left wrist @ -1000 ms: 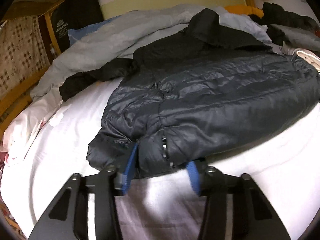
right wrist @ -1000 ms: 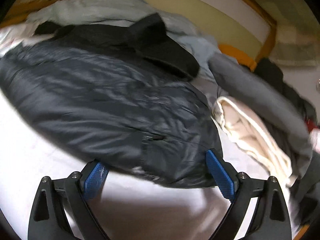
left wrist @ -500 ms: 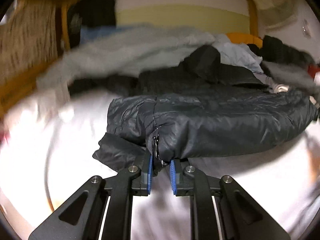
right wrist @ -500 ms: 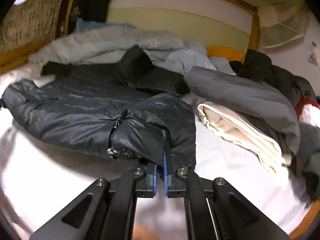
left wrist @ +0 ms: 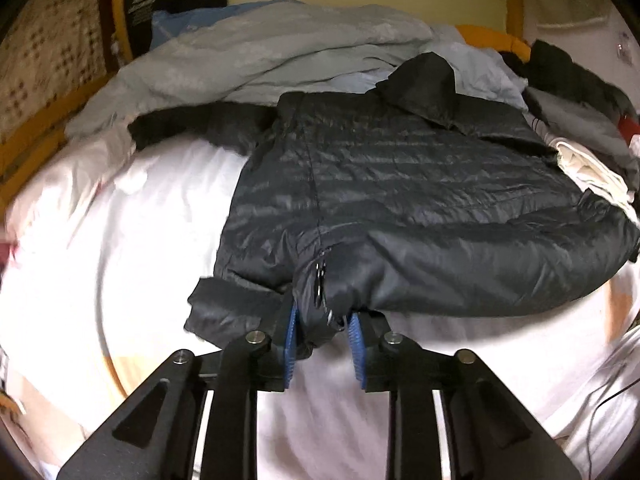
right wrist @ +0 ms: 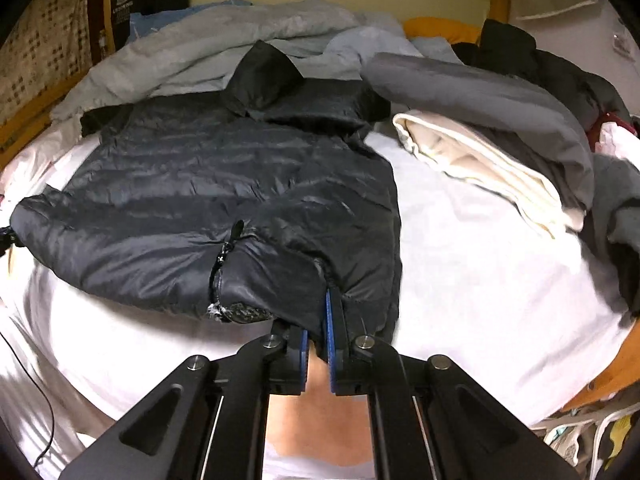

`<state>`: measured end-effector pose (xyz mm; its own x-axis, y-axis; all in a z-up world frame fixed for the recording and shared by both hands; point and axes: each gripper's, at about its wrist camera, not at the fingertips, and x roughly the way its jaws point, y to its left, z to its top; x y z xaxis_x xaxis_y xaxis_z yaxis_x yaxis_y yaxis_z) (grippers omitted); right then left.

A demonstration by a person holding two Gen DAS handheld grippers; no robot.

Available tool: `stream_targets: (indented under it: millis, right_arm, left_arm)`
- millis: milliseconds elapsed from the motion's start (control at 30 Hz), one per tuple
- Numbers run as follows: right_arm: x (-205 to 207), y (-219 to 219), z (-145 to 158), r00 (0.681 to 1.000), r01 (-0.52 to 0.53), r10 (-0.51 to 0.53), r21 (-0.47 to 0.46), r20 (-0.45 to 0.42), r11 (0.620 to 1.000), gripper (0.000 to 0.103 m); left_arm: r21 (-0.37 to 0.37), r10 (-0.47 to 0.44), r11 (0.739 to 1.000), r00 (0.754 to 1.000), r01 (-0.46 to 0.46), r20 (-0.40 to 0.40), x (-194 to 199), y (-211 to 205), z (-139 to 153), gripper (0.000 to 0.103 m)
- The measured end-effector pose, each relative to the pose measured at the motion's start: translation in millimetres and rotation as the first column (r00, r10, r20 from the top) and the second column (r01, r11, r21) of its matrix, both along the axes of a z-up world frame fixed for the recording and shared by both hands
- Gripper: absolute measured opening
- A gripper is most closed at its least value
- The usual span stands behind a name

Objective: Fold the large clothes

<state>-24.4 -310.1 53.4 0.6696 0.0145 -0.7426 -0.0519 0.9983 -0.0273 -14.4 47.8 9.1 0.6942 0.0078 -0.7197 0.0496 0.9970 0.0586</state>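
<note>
While opening, left tongs (left wrist: 322,330) straddle jacket (left wrist: 400,200) hem | right tongs (right wrist: 318,326) clamp hem

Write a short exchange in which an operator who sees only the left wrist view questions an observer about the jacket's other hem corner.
Operator: Is the right gripper on the jacket?
Observer: Yes. The right gripper is shut on the jacket's hem, to the right of the zip.
Operator: Is there free space beside that corner?
Observer: Yes. Bare sheet lies between that corner and the cream cloth.
</note>
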Motion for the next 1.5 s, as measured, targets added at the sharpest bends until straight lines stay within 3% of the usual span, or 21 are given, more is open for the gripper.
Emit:
stream_targets:
  millis: [200,400,500,567,600,633,700,767,833,900,1033,1100,1167,1200,1233,1267,1300,1367,1433,1500]
  right_arm:
    - [59.2,-4.7,18.6,0.999,-0.023,0.022,-0.013,-0.027,1.000,0.010]
    - [110.8,4.2,17.2,1.000,-0.016,0.014,-0.084,-0.021,0.996,0.014]
    - [131.0,6.5,8.0,0.999,0.033,-0.032,-0.152,0.010,0.988,0.039]
    - [135.5,9.3,2.3,0.989,0.108,-0.079,-0.256,0.121,0.961,0.089]
    - [135.6,8.3,-0.1,0.981,0.144,-0.097,-0.293,0.171,0.945,0.095]
    - [135.0,6.7,-3.2,0.970,0.177,-0.110,-0.320,0.215,0.931,0.096]
    - [131.6,0.5,-1.8,0.960,0.190,-0.116,-0.289,0.255,0.938,0.096]
    - [120.3,-9.6,6.4,0.932,0.213,-0.141,-0.191,0.334,0.958,0.096]
    - [107.9,-18.6,16.8,0.903,0.218,-0.168,-0.085,0.396,0.972,0.097]
    - [101.9,-20.8,23.7,0.897,0.181,-0.156,-0.023,0.414,0.983,0.098]
    - [99.9,-12.0,31.6,0.914,-0.058,0.000,0.130,0.406,0.990,0.102]
    - [106.9,-3.5,26.5,0.921,-0.135,0.064,0.162,0.384,0.977,0.102]
    - [121.7,1.2,13.4,0.933,-0.150,0.090,0.147,0.348,0.978,0.102]
    - [130.6,0.7,3.8,0.943,-0.101,0.055,0.125,0.327,0.987,0.102]
    - [135.7,-0.4,-1.7,0.949,-0.071,0.031,0.116,0.314,0.991,0.099]
    - [143.1,-5.9,-10.9,0.957,-0.040,0.005,0.116,0.288,0.992,0.090]
    - [147.7,-10.9,-17.7,0.964,-0.029,-0.005,0.121,0.267,0.992,0.084]
    - [161.1,-22.3,-35.3,0.980,0.007,-0.033,0.135,0.195,0.991,0.062]
    - [173.6,-37.2,-51.6,0.992,0.015,-0.039,0.192,0.119,0.981,0.054]
    - [173.8,-37.9,-55.7,0.994,0.033,-0.051,0.182,0.095,0.983,0.052]
  left_arm:
    - [-0.011,-0.022,1.000,0.999,0.022,-0.036,57.2,7.5,13.9,0.032]
    - [0.001,-0.015,1.000,0.997,0.015,-0.079,116.7,7.0,-1.4,0.035]
    - [-0.045,-0.009,0.999,0.998,0.006,-0.067,135.5,10.2,-9.8,0.041]
    - [-0.048,0.016,0.999,0.999,-0.017,-0.033,142.4,14.0,-13.1,0.049]
    - [-0.041,0.028,0.999,1.000,-0.027,0.010,141.9,15.5,-13.6,0.058]
    - [-0.036,0.036,0.999,0.998,-0.034,0.052,139.2,17.0,-12.7,0.063]
    - [-0.062,0.041,0.998,0.987,-0.031,0.156,128.8,21.3,-7.0,0.087]
    - [-0.150,0.036,0.989,0.959,0.007,0.281,108.1,28.2,3.9,0.093]
    - [-0.149,0.004,0.988,0.939,0.051,0.343,94.9,24.1,14.6,0.094]
    - [-0.088,-0.044,0.993,0.929,0.082,0.368,85.0,12.2,21.3,0.094]
    - [-0.060,-0.114,0.988,0.935,0.142,0.335,78.0,-9.1,19.3,0.094]
    - [0.006,-0.107,0.994,0.931,0.113,0.350,73.4,-16.6,15.1,0.094]
    - [0.037,-0.091,0.996,0.885,0.083,0.456,58.6,-11.9,16.6,0.094]
    - [0.025,-0.092,0.995,0.853,0.092,0.513,50.5,-4.8,20.5,0.103]
    - [0.016,-0.078,0.996,0.837,0.082,0.542,46.0,2.0,24.5,0.103]
    - [0.013,-0.061,0.998,0.842,0.064,0.536,48.3,8.2,27.4,0.103]
    - [0.012,-0.037,0.999,0.863,0.036,0.504,55.0,16.2,29.2,0.103]
    - [0.008,0.013,1.000,0.883,-0.018,0.470,64.8,30.1,26.9,0.103]
    - [-0.004,0.067,0.997,0.914,-0.071,0.400,78.2,41.7,18.7,0.103]
    - [-0.048,0.058,0.998,0.955,-0.046,0.291,93.7,52.3,6.6,0.103]
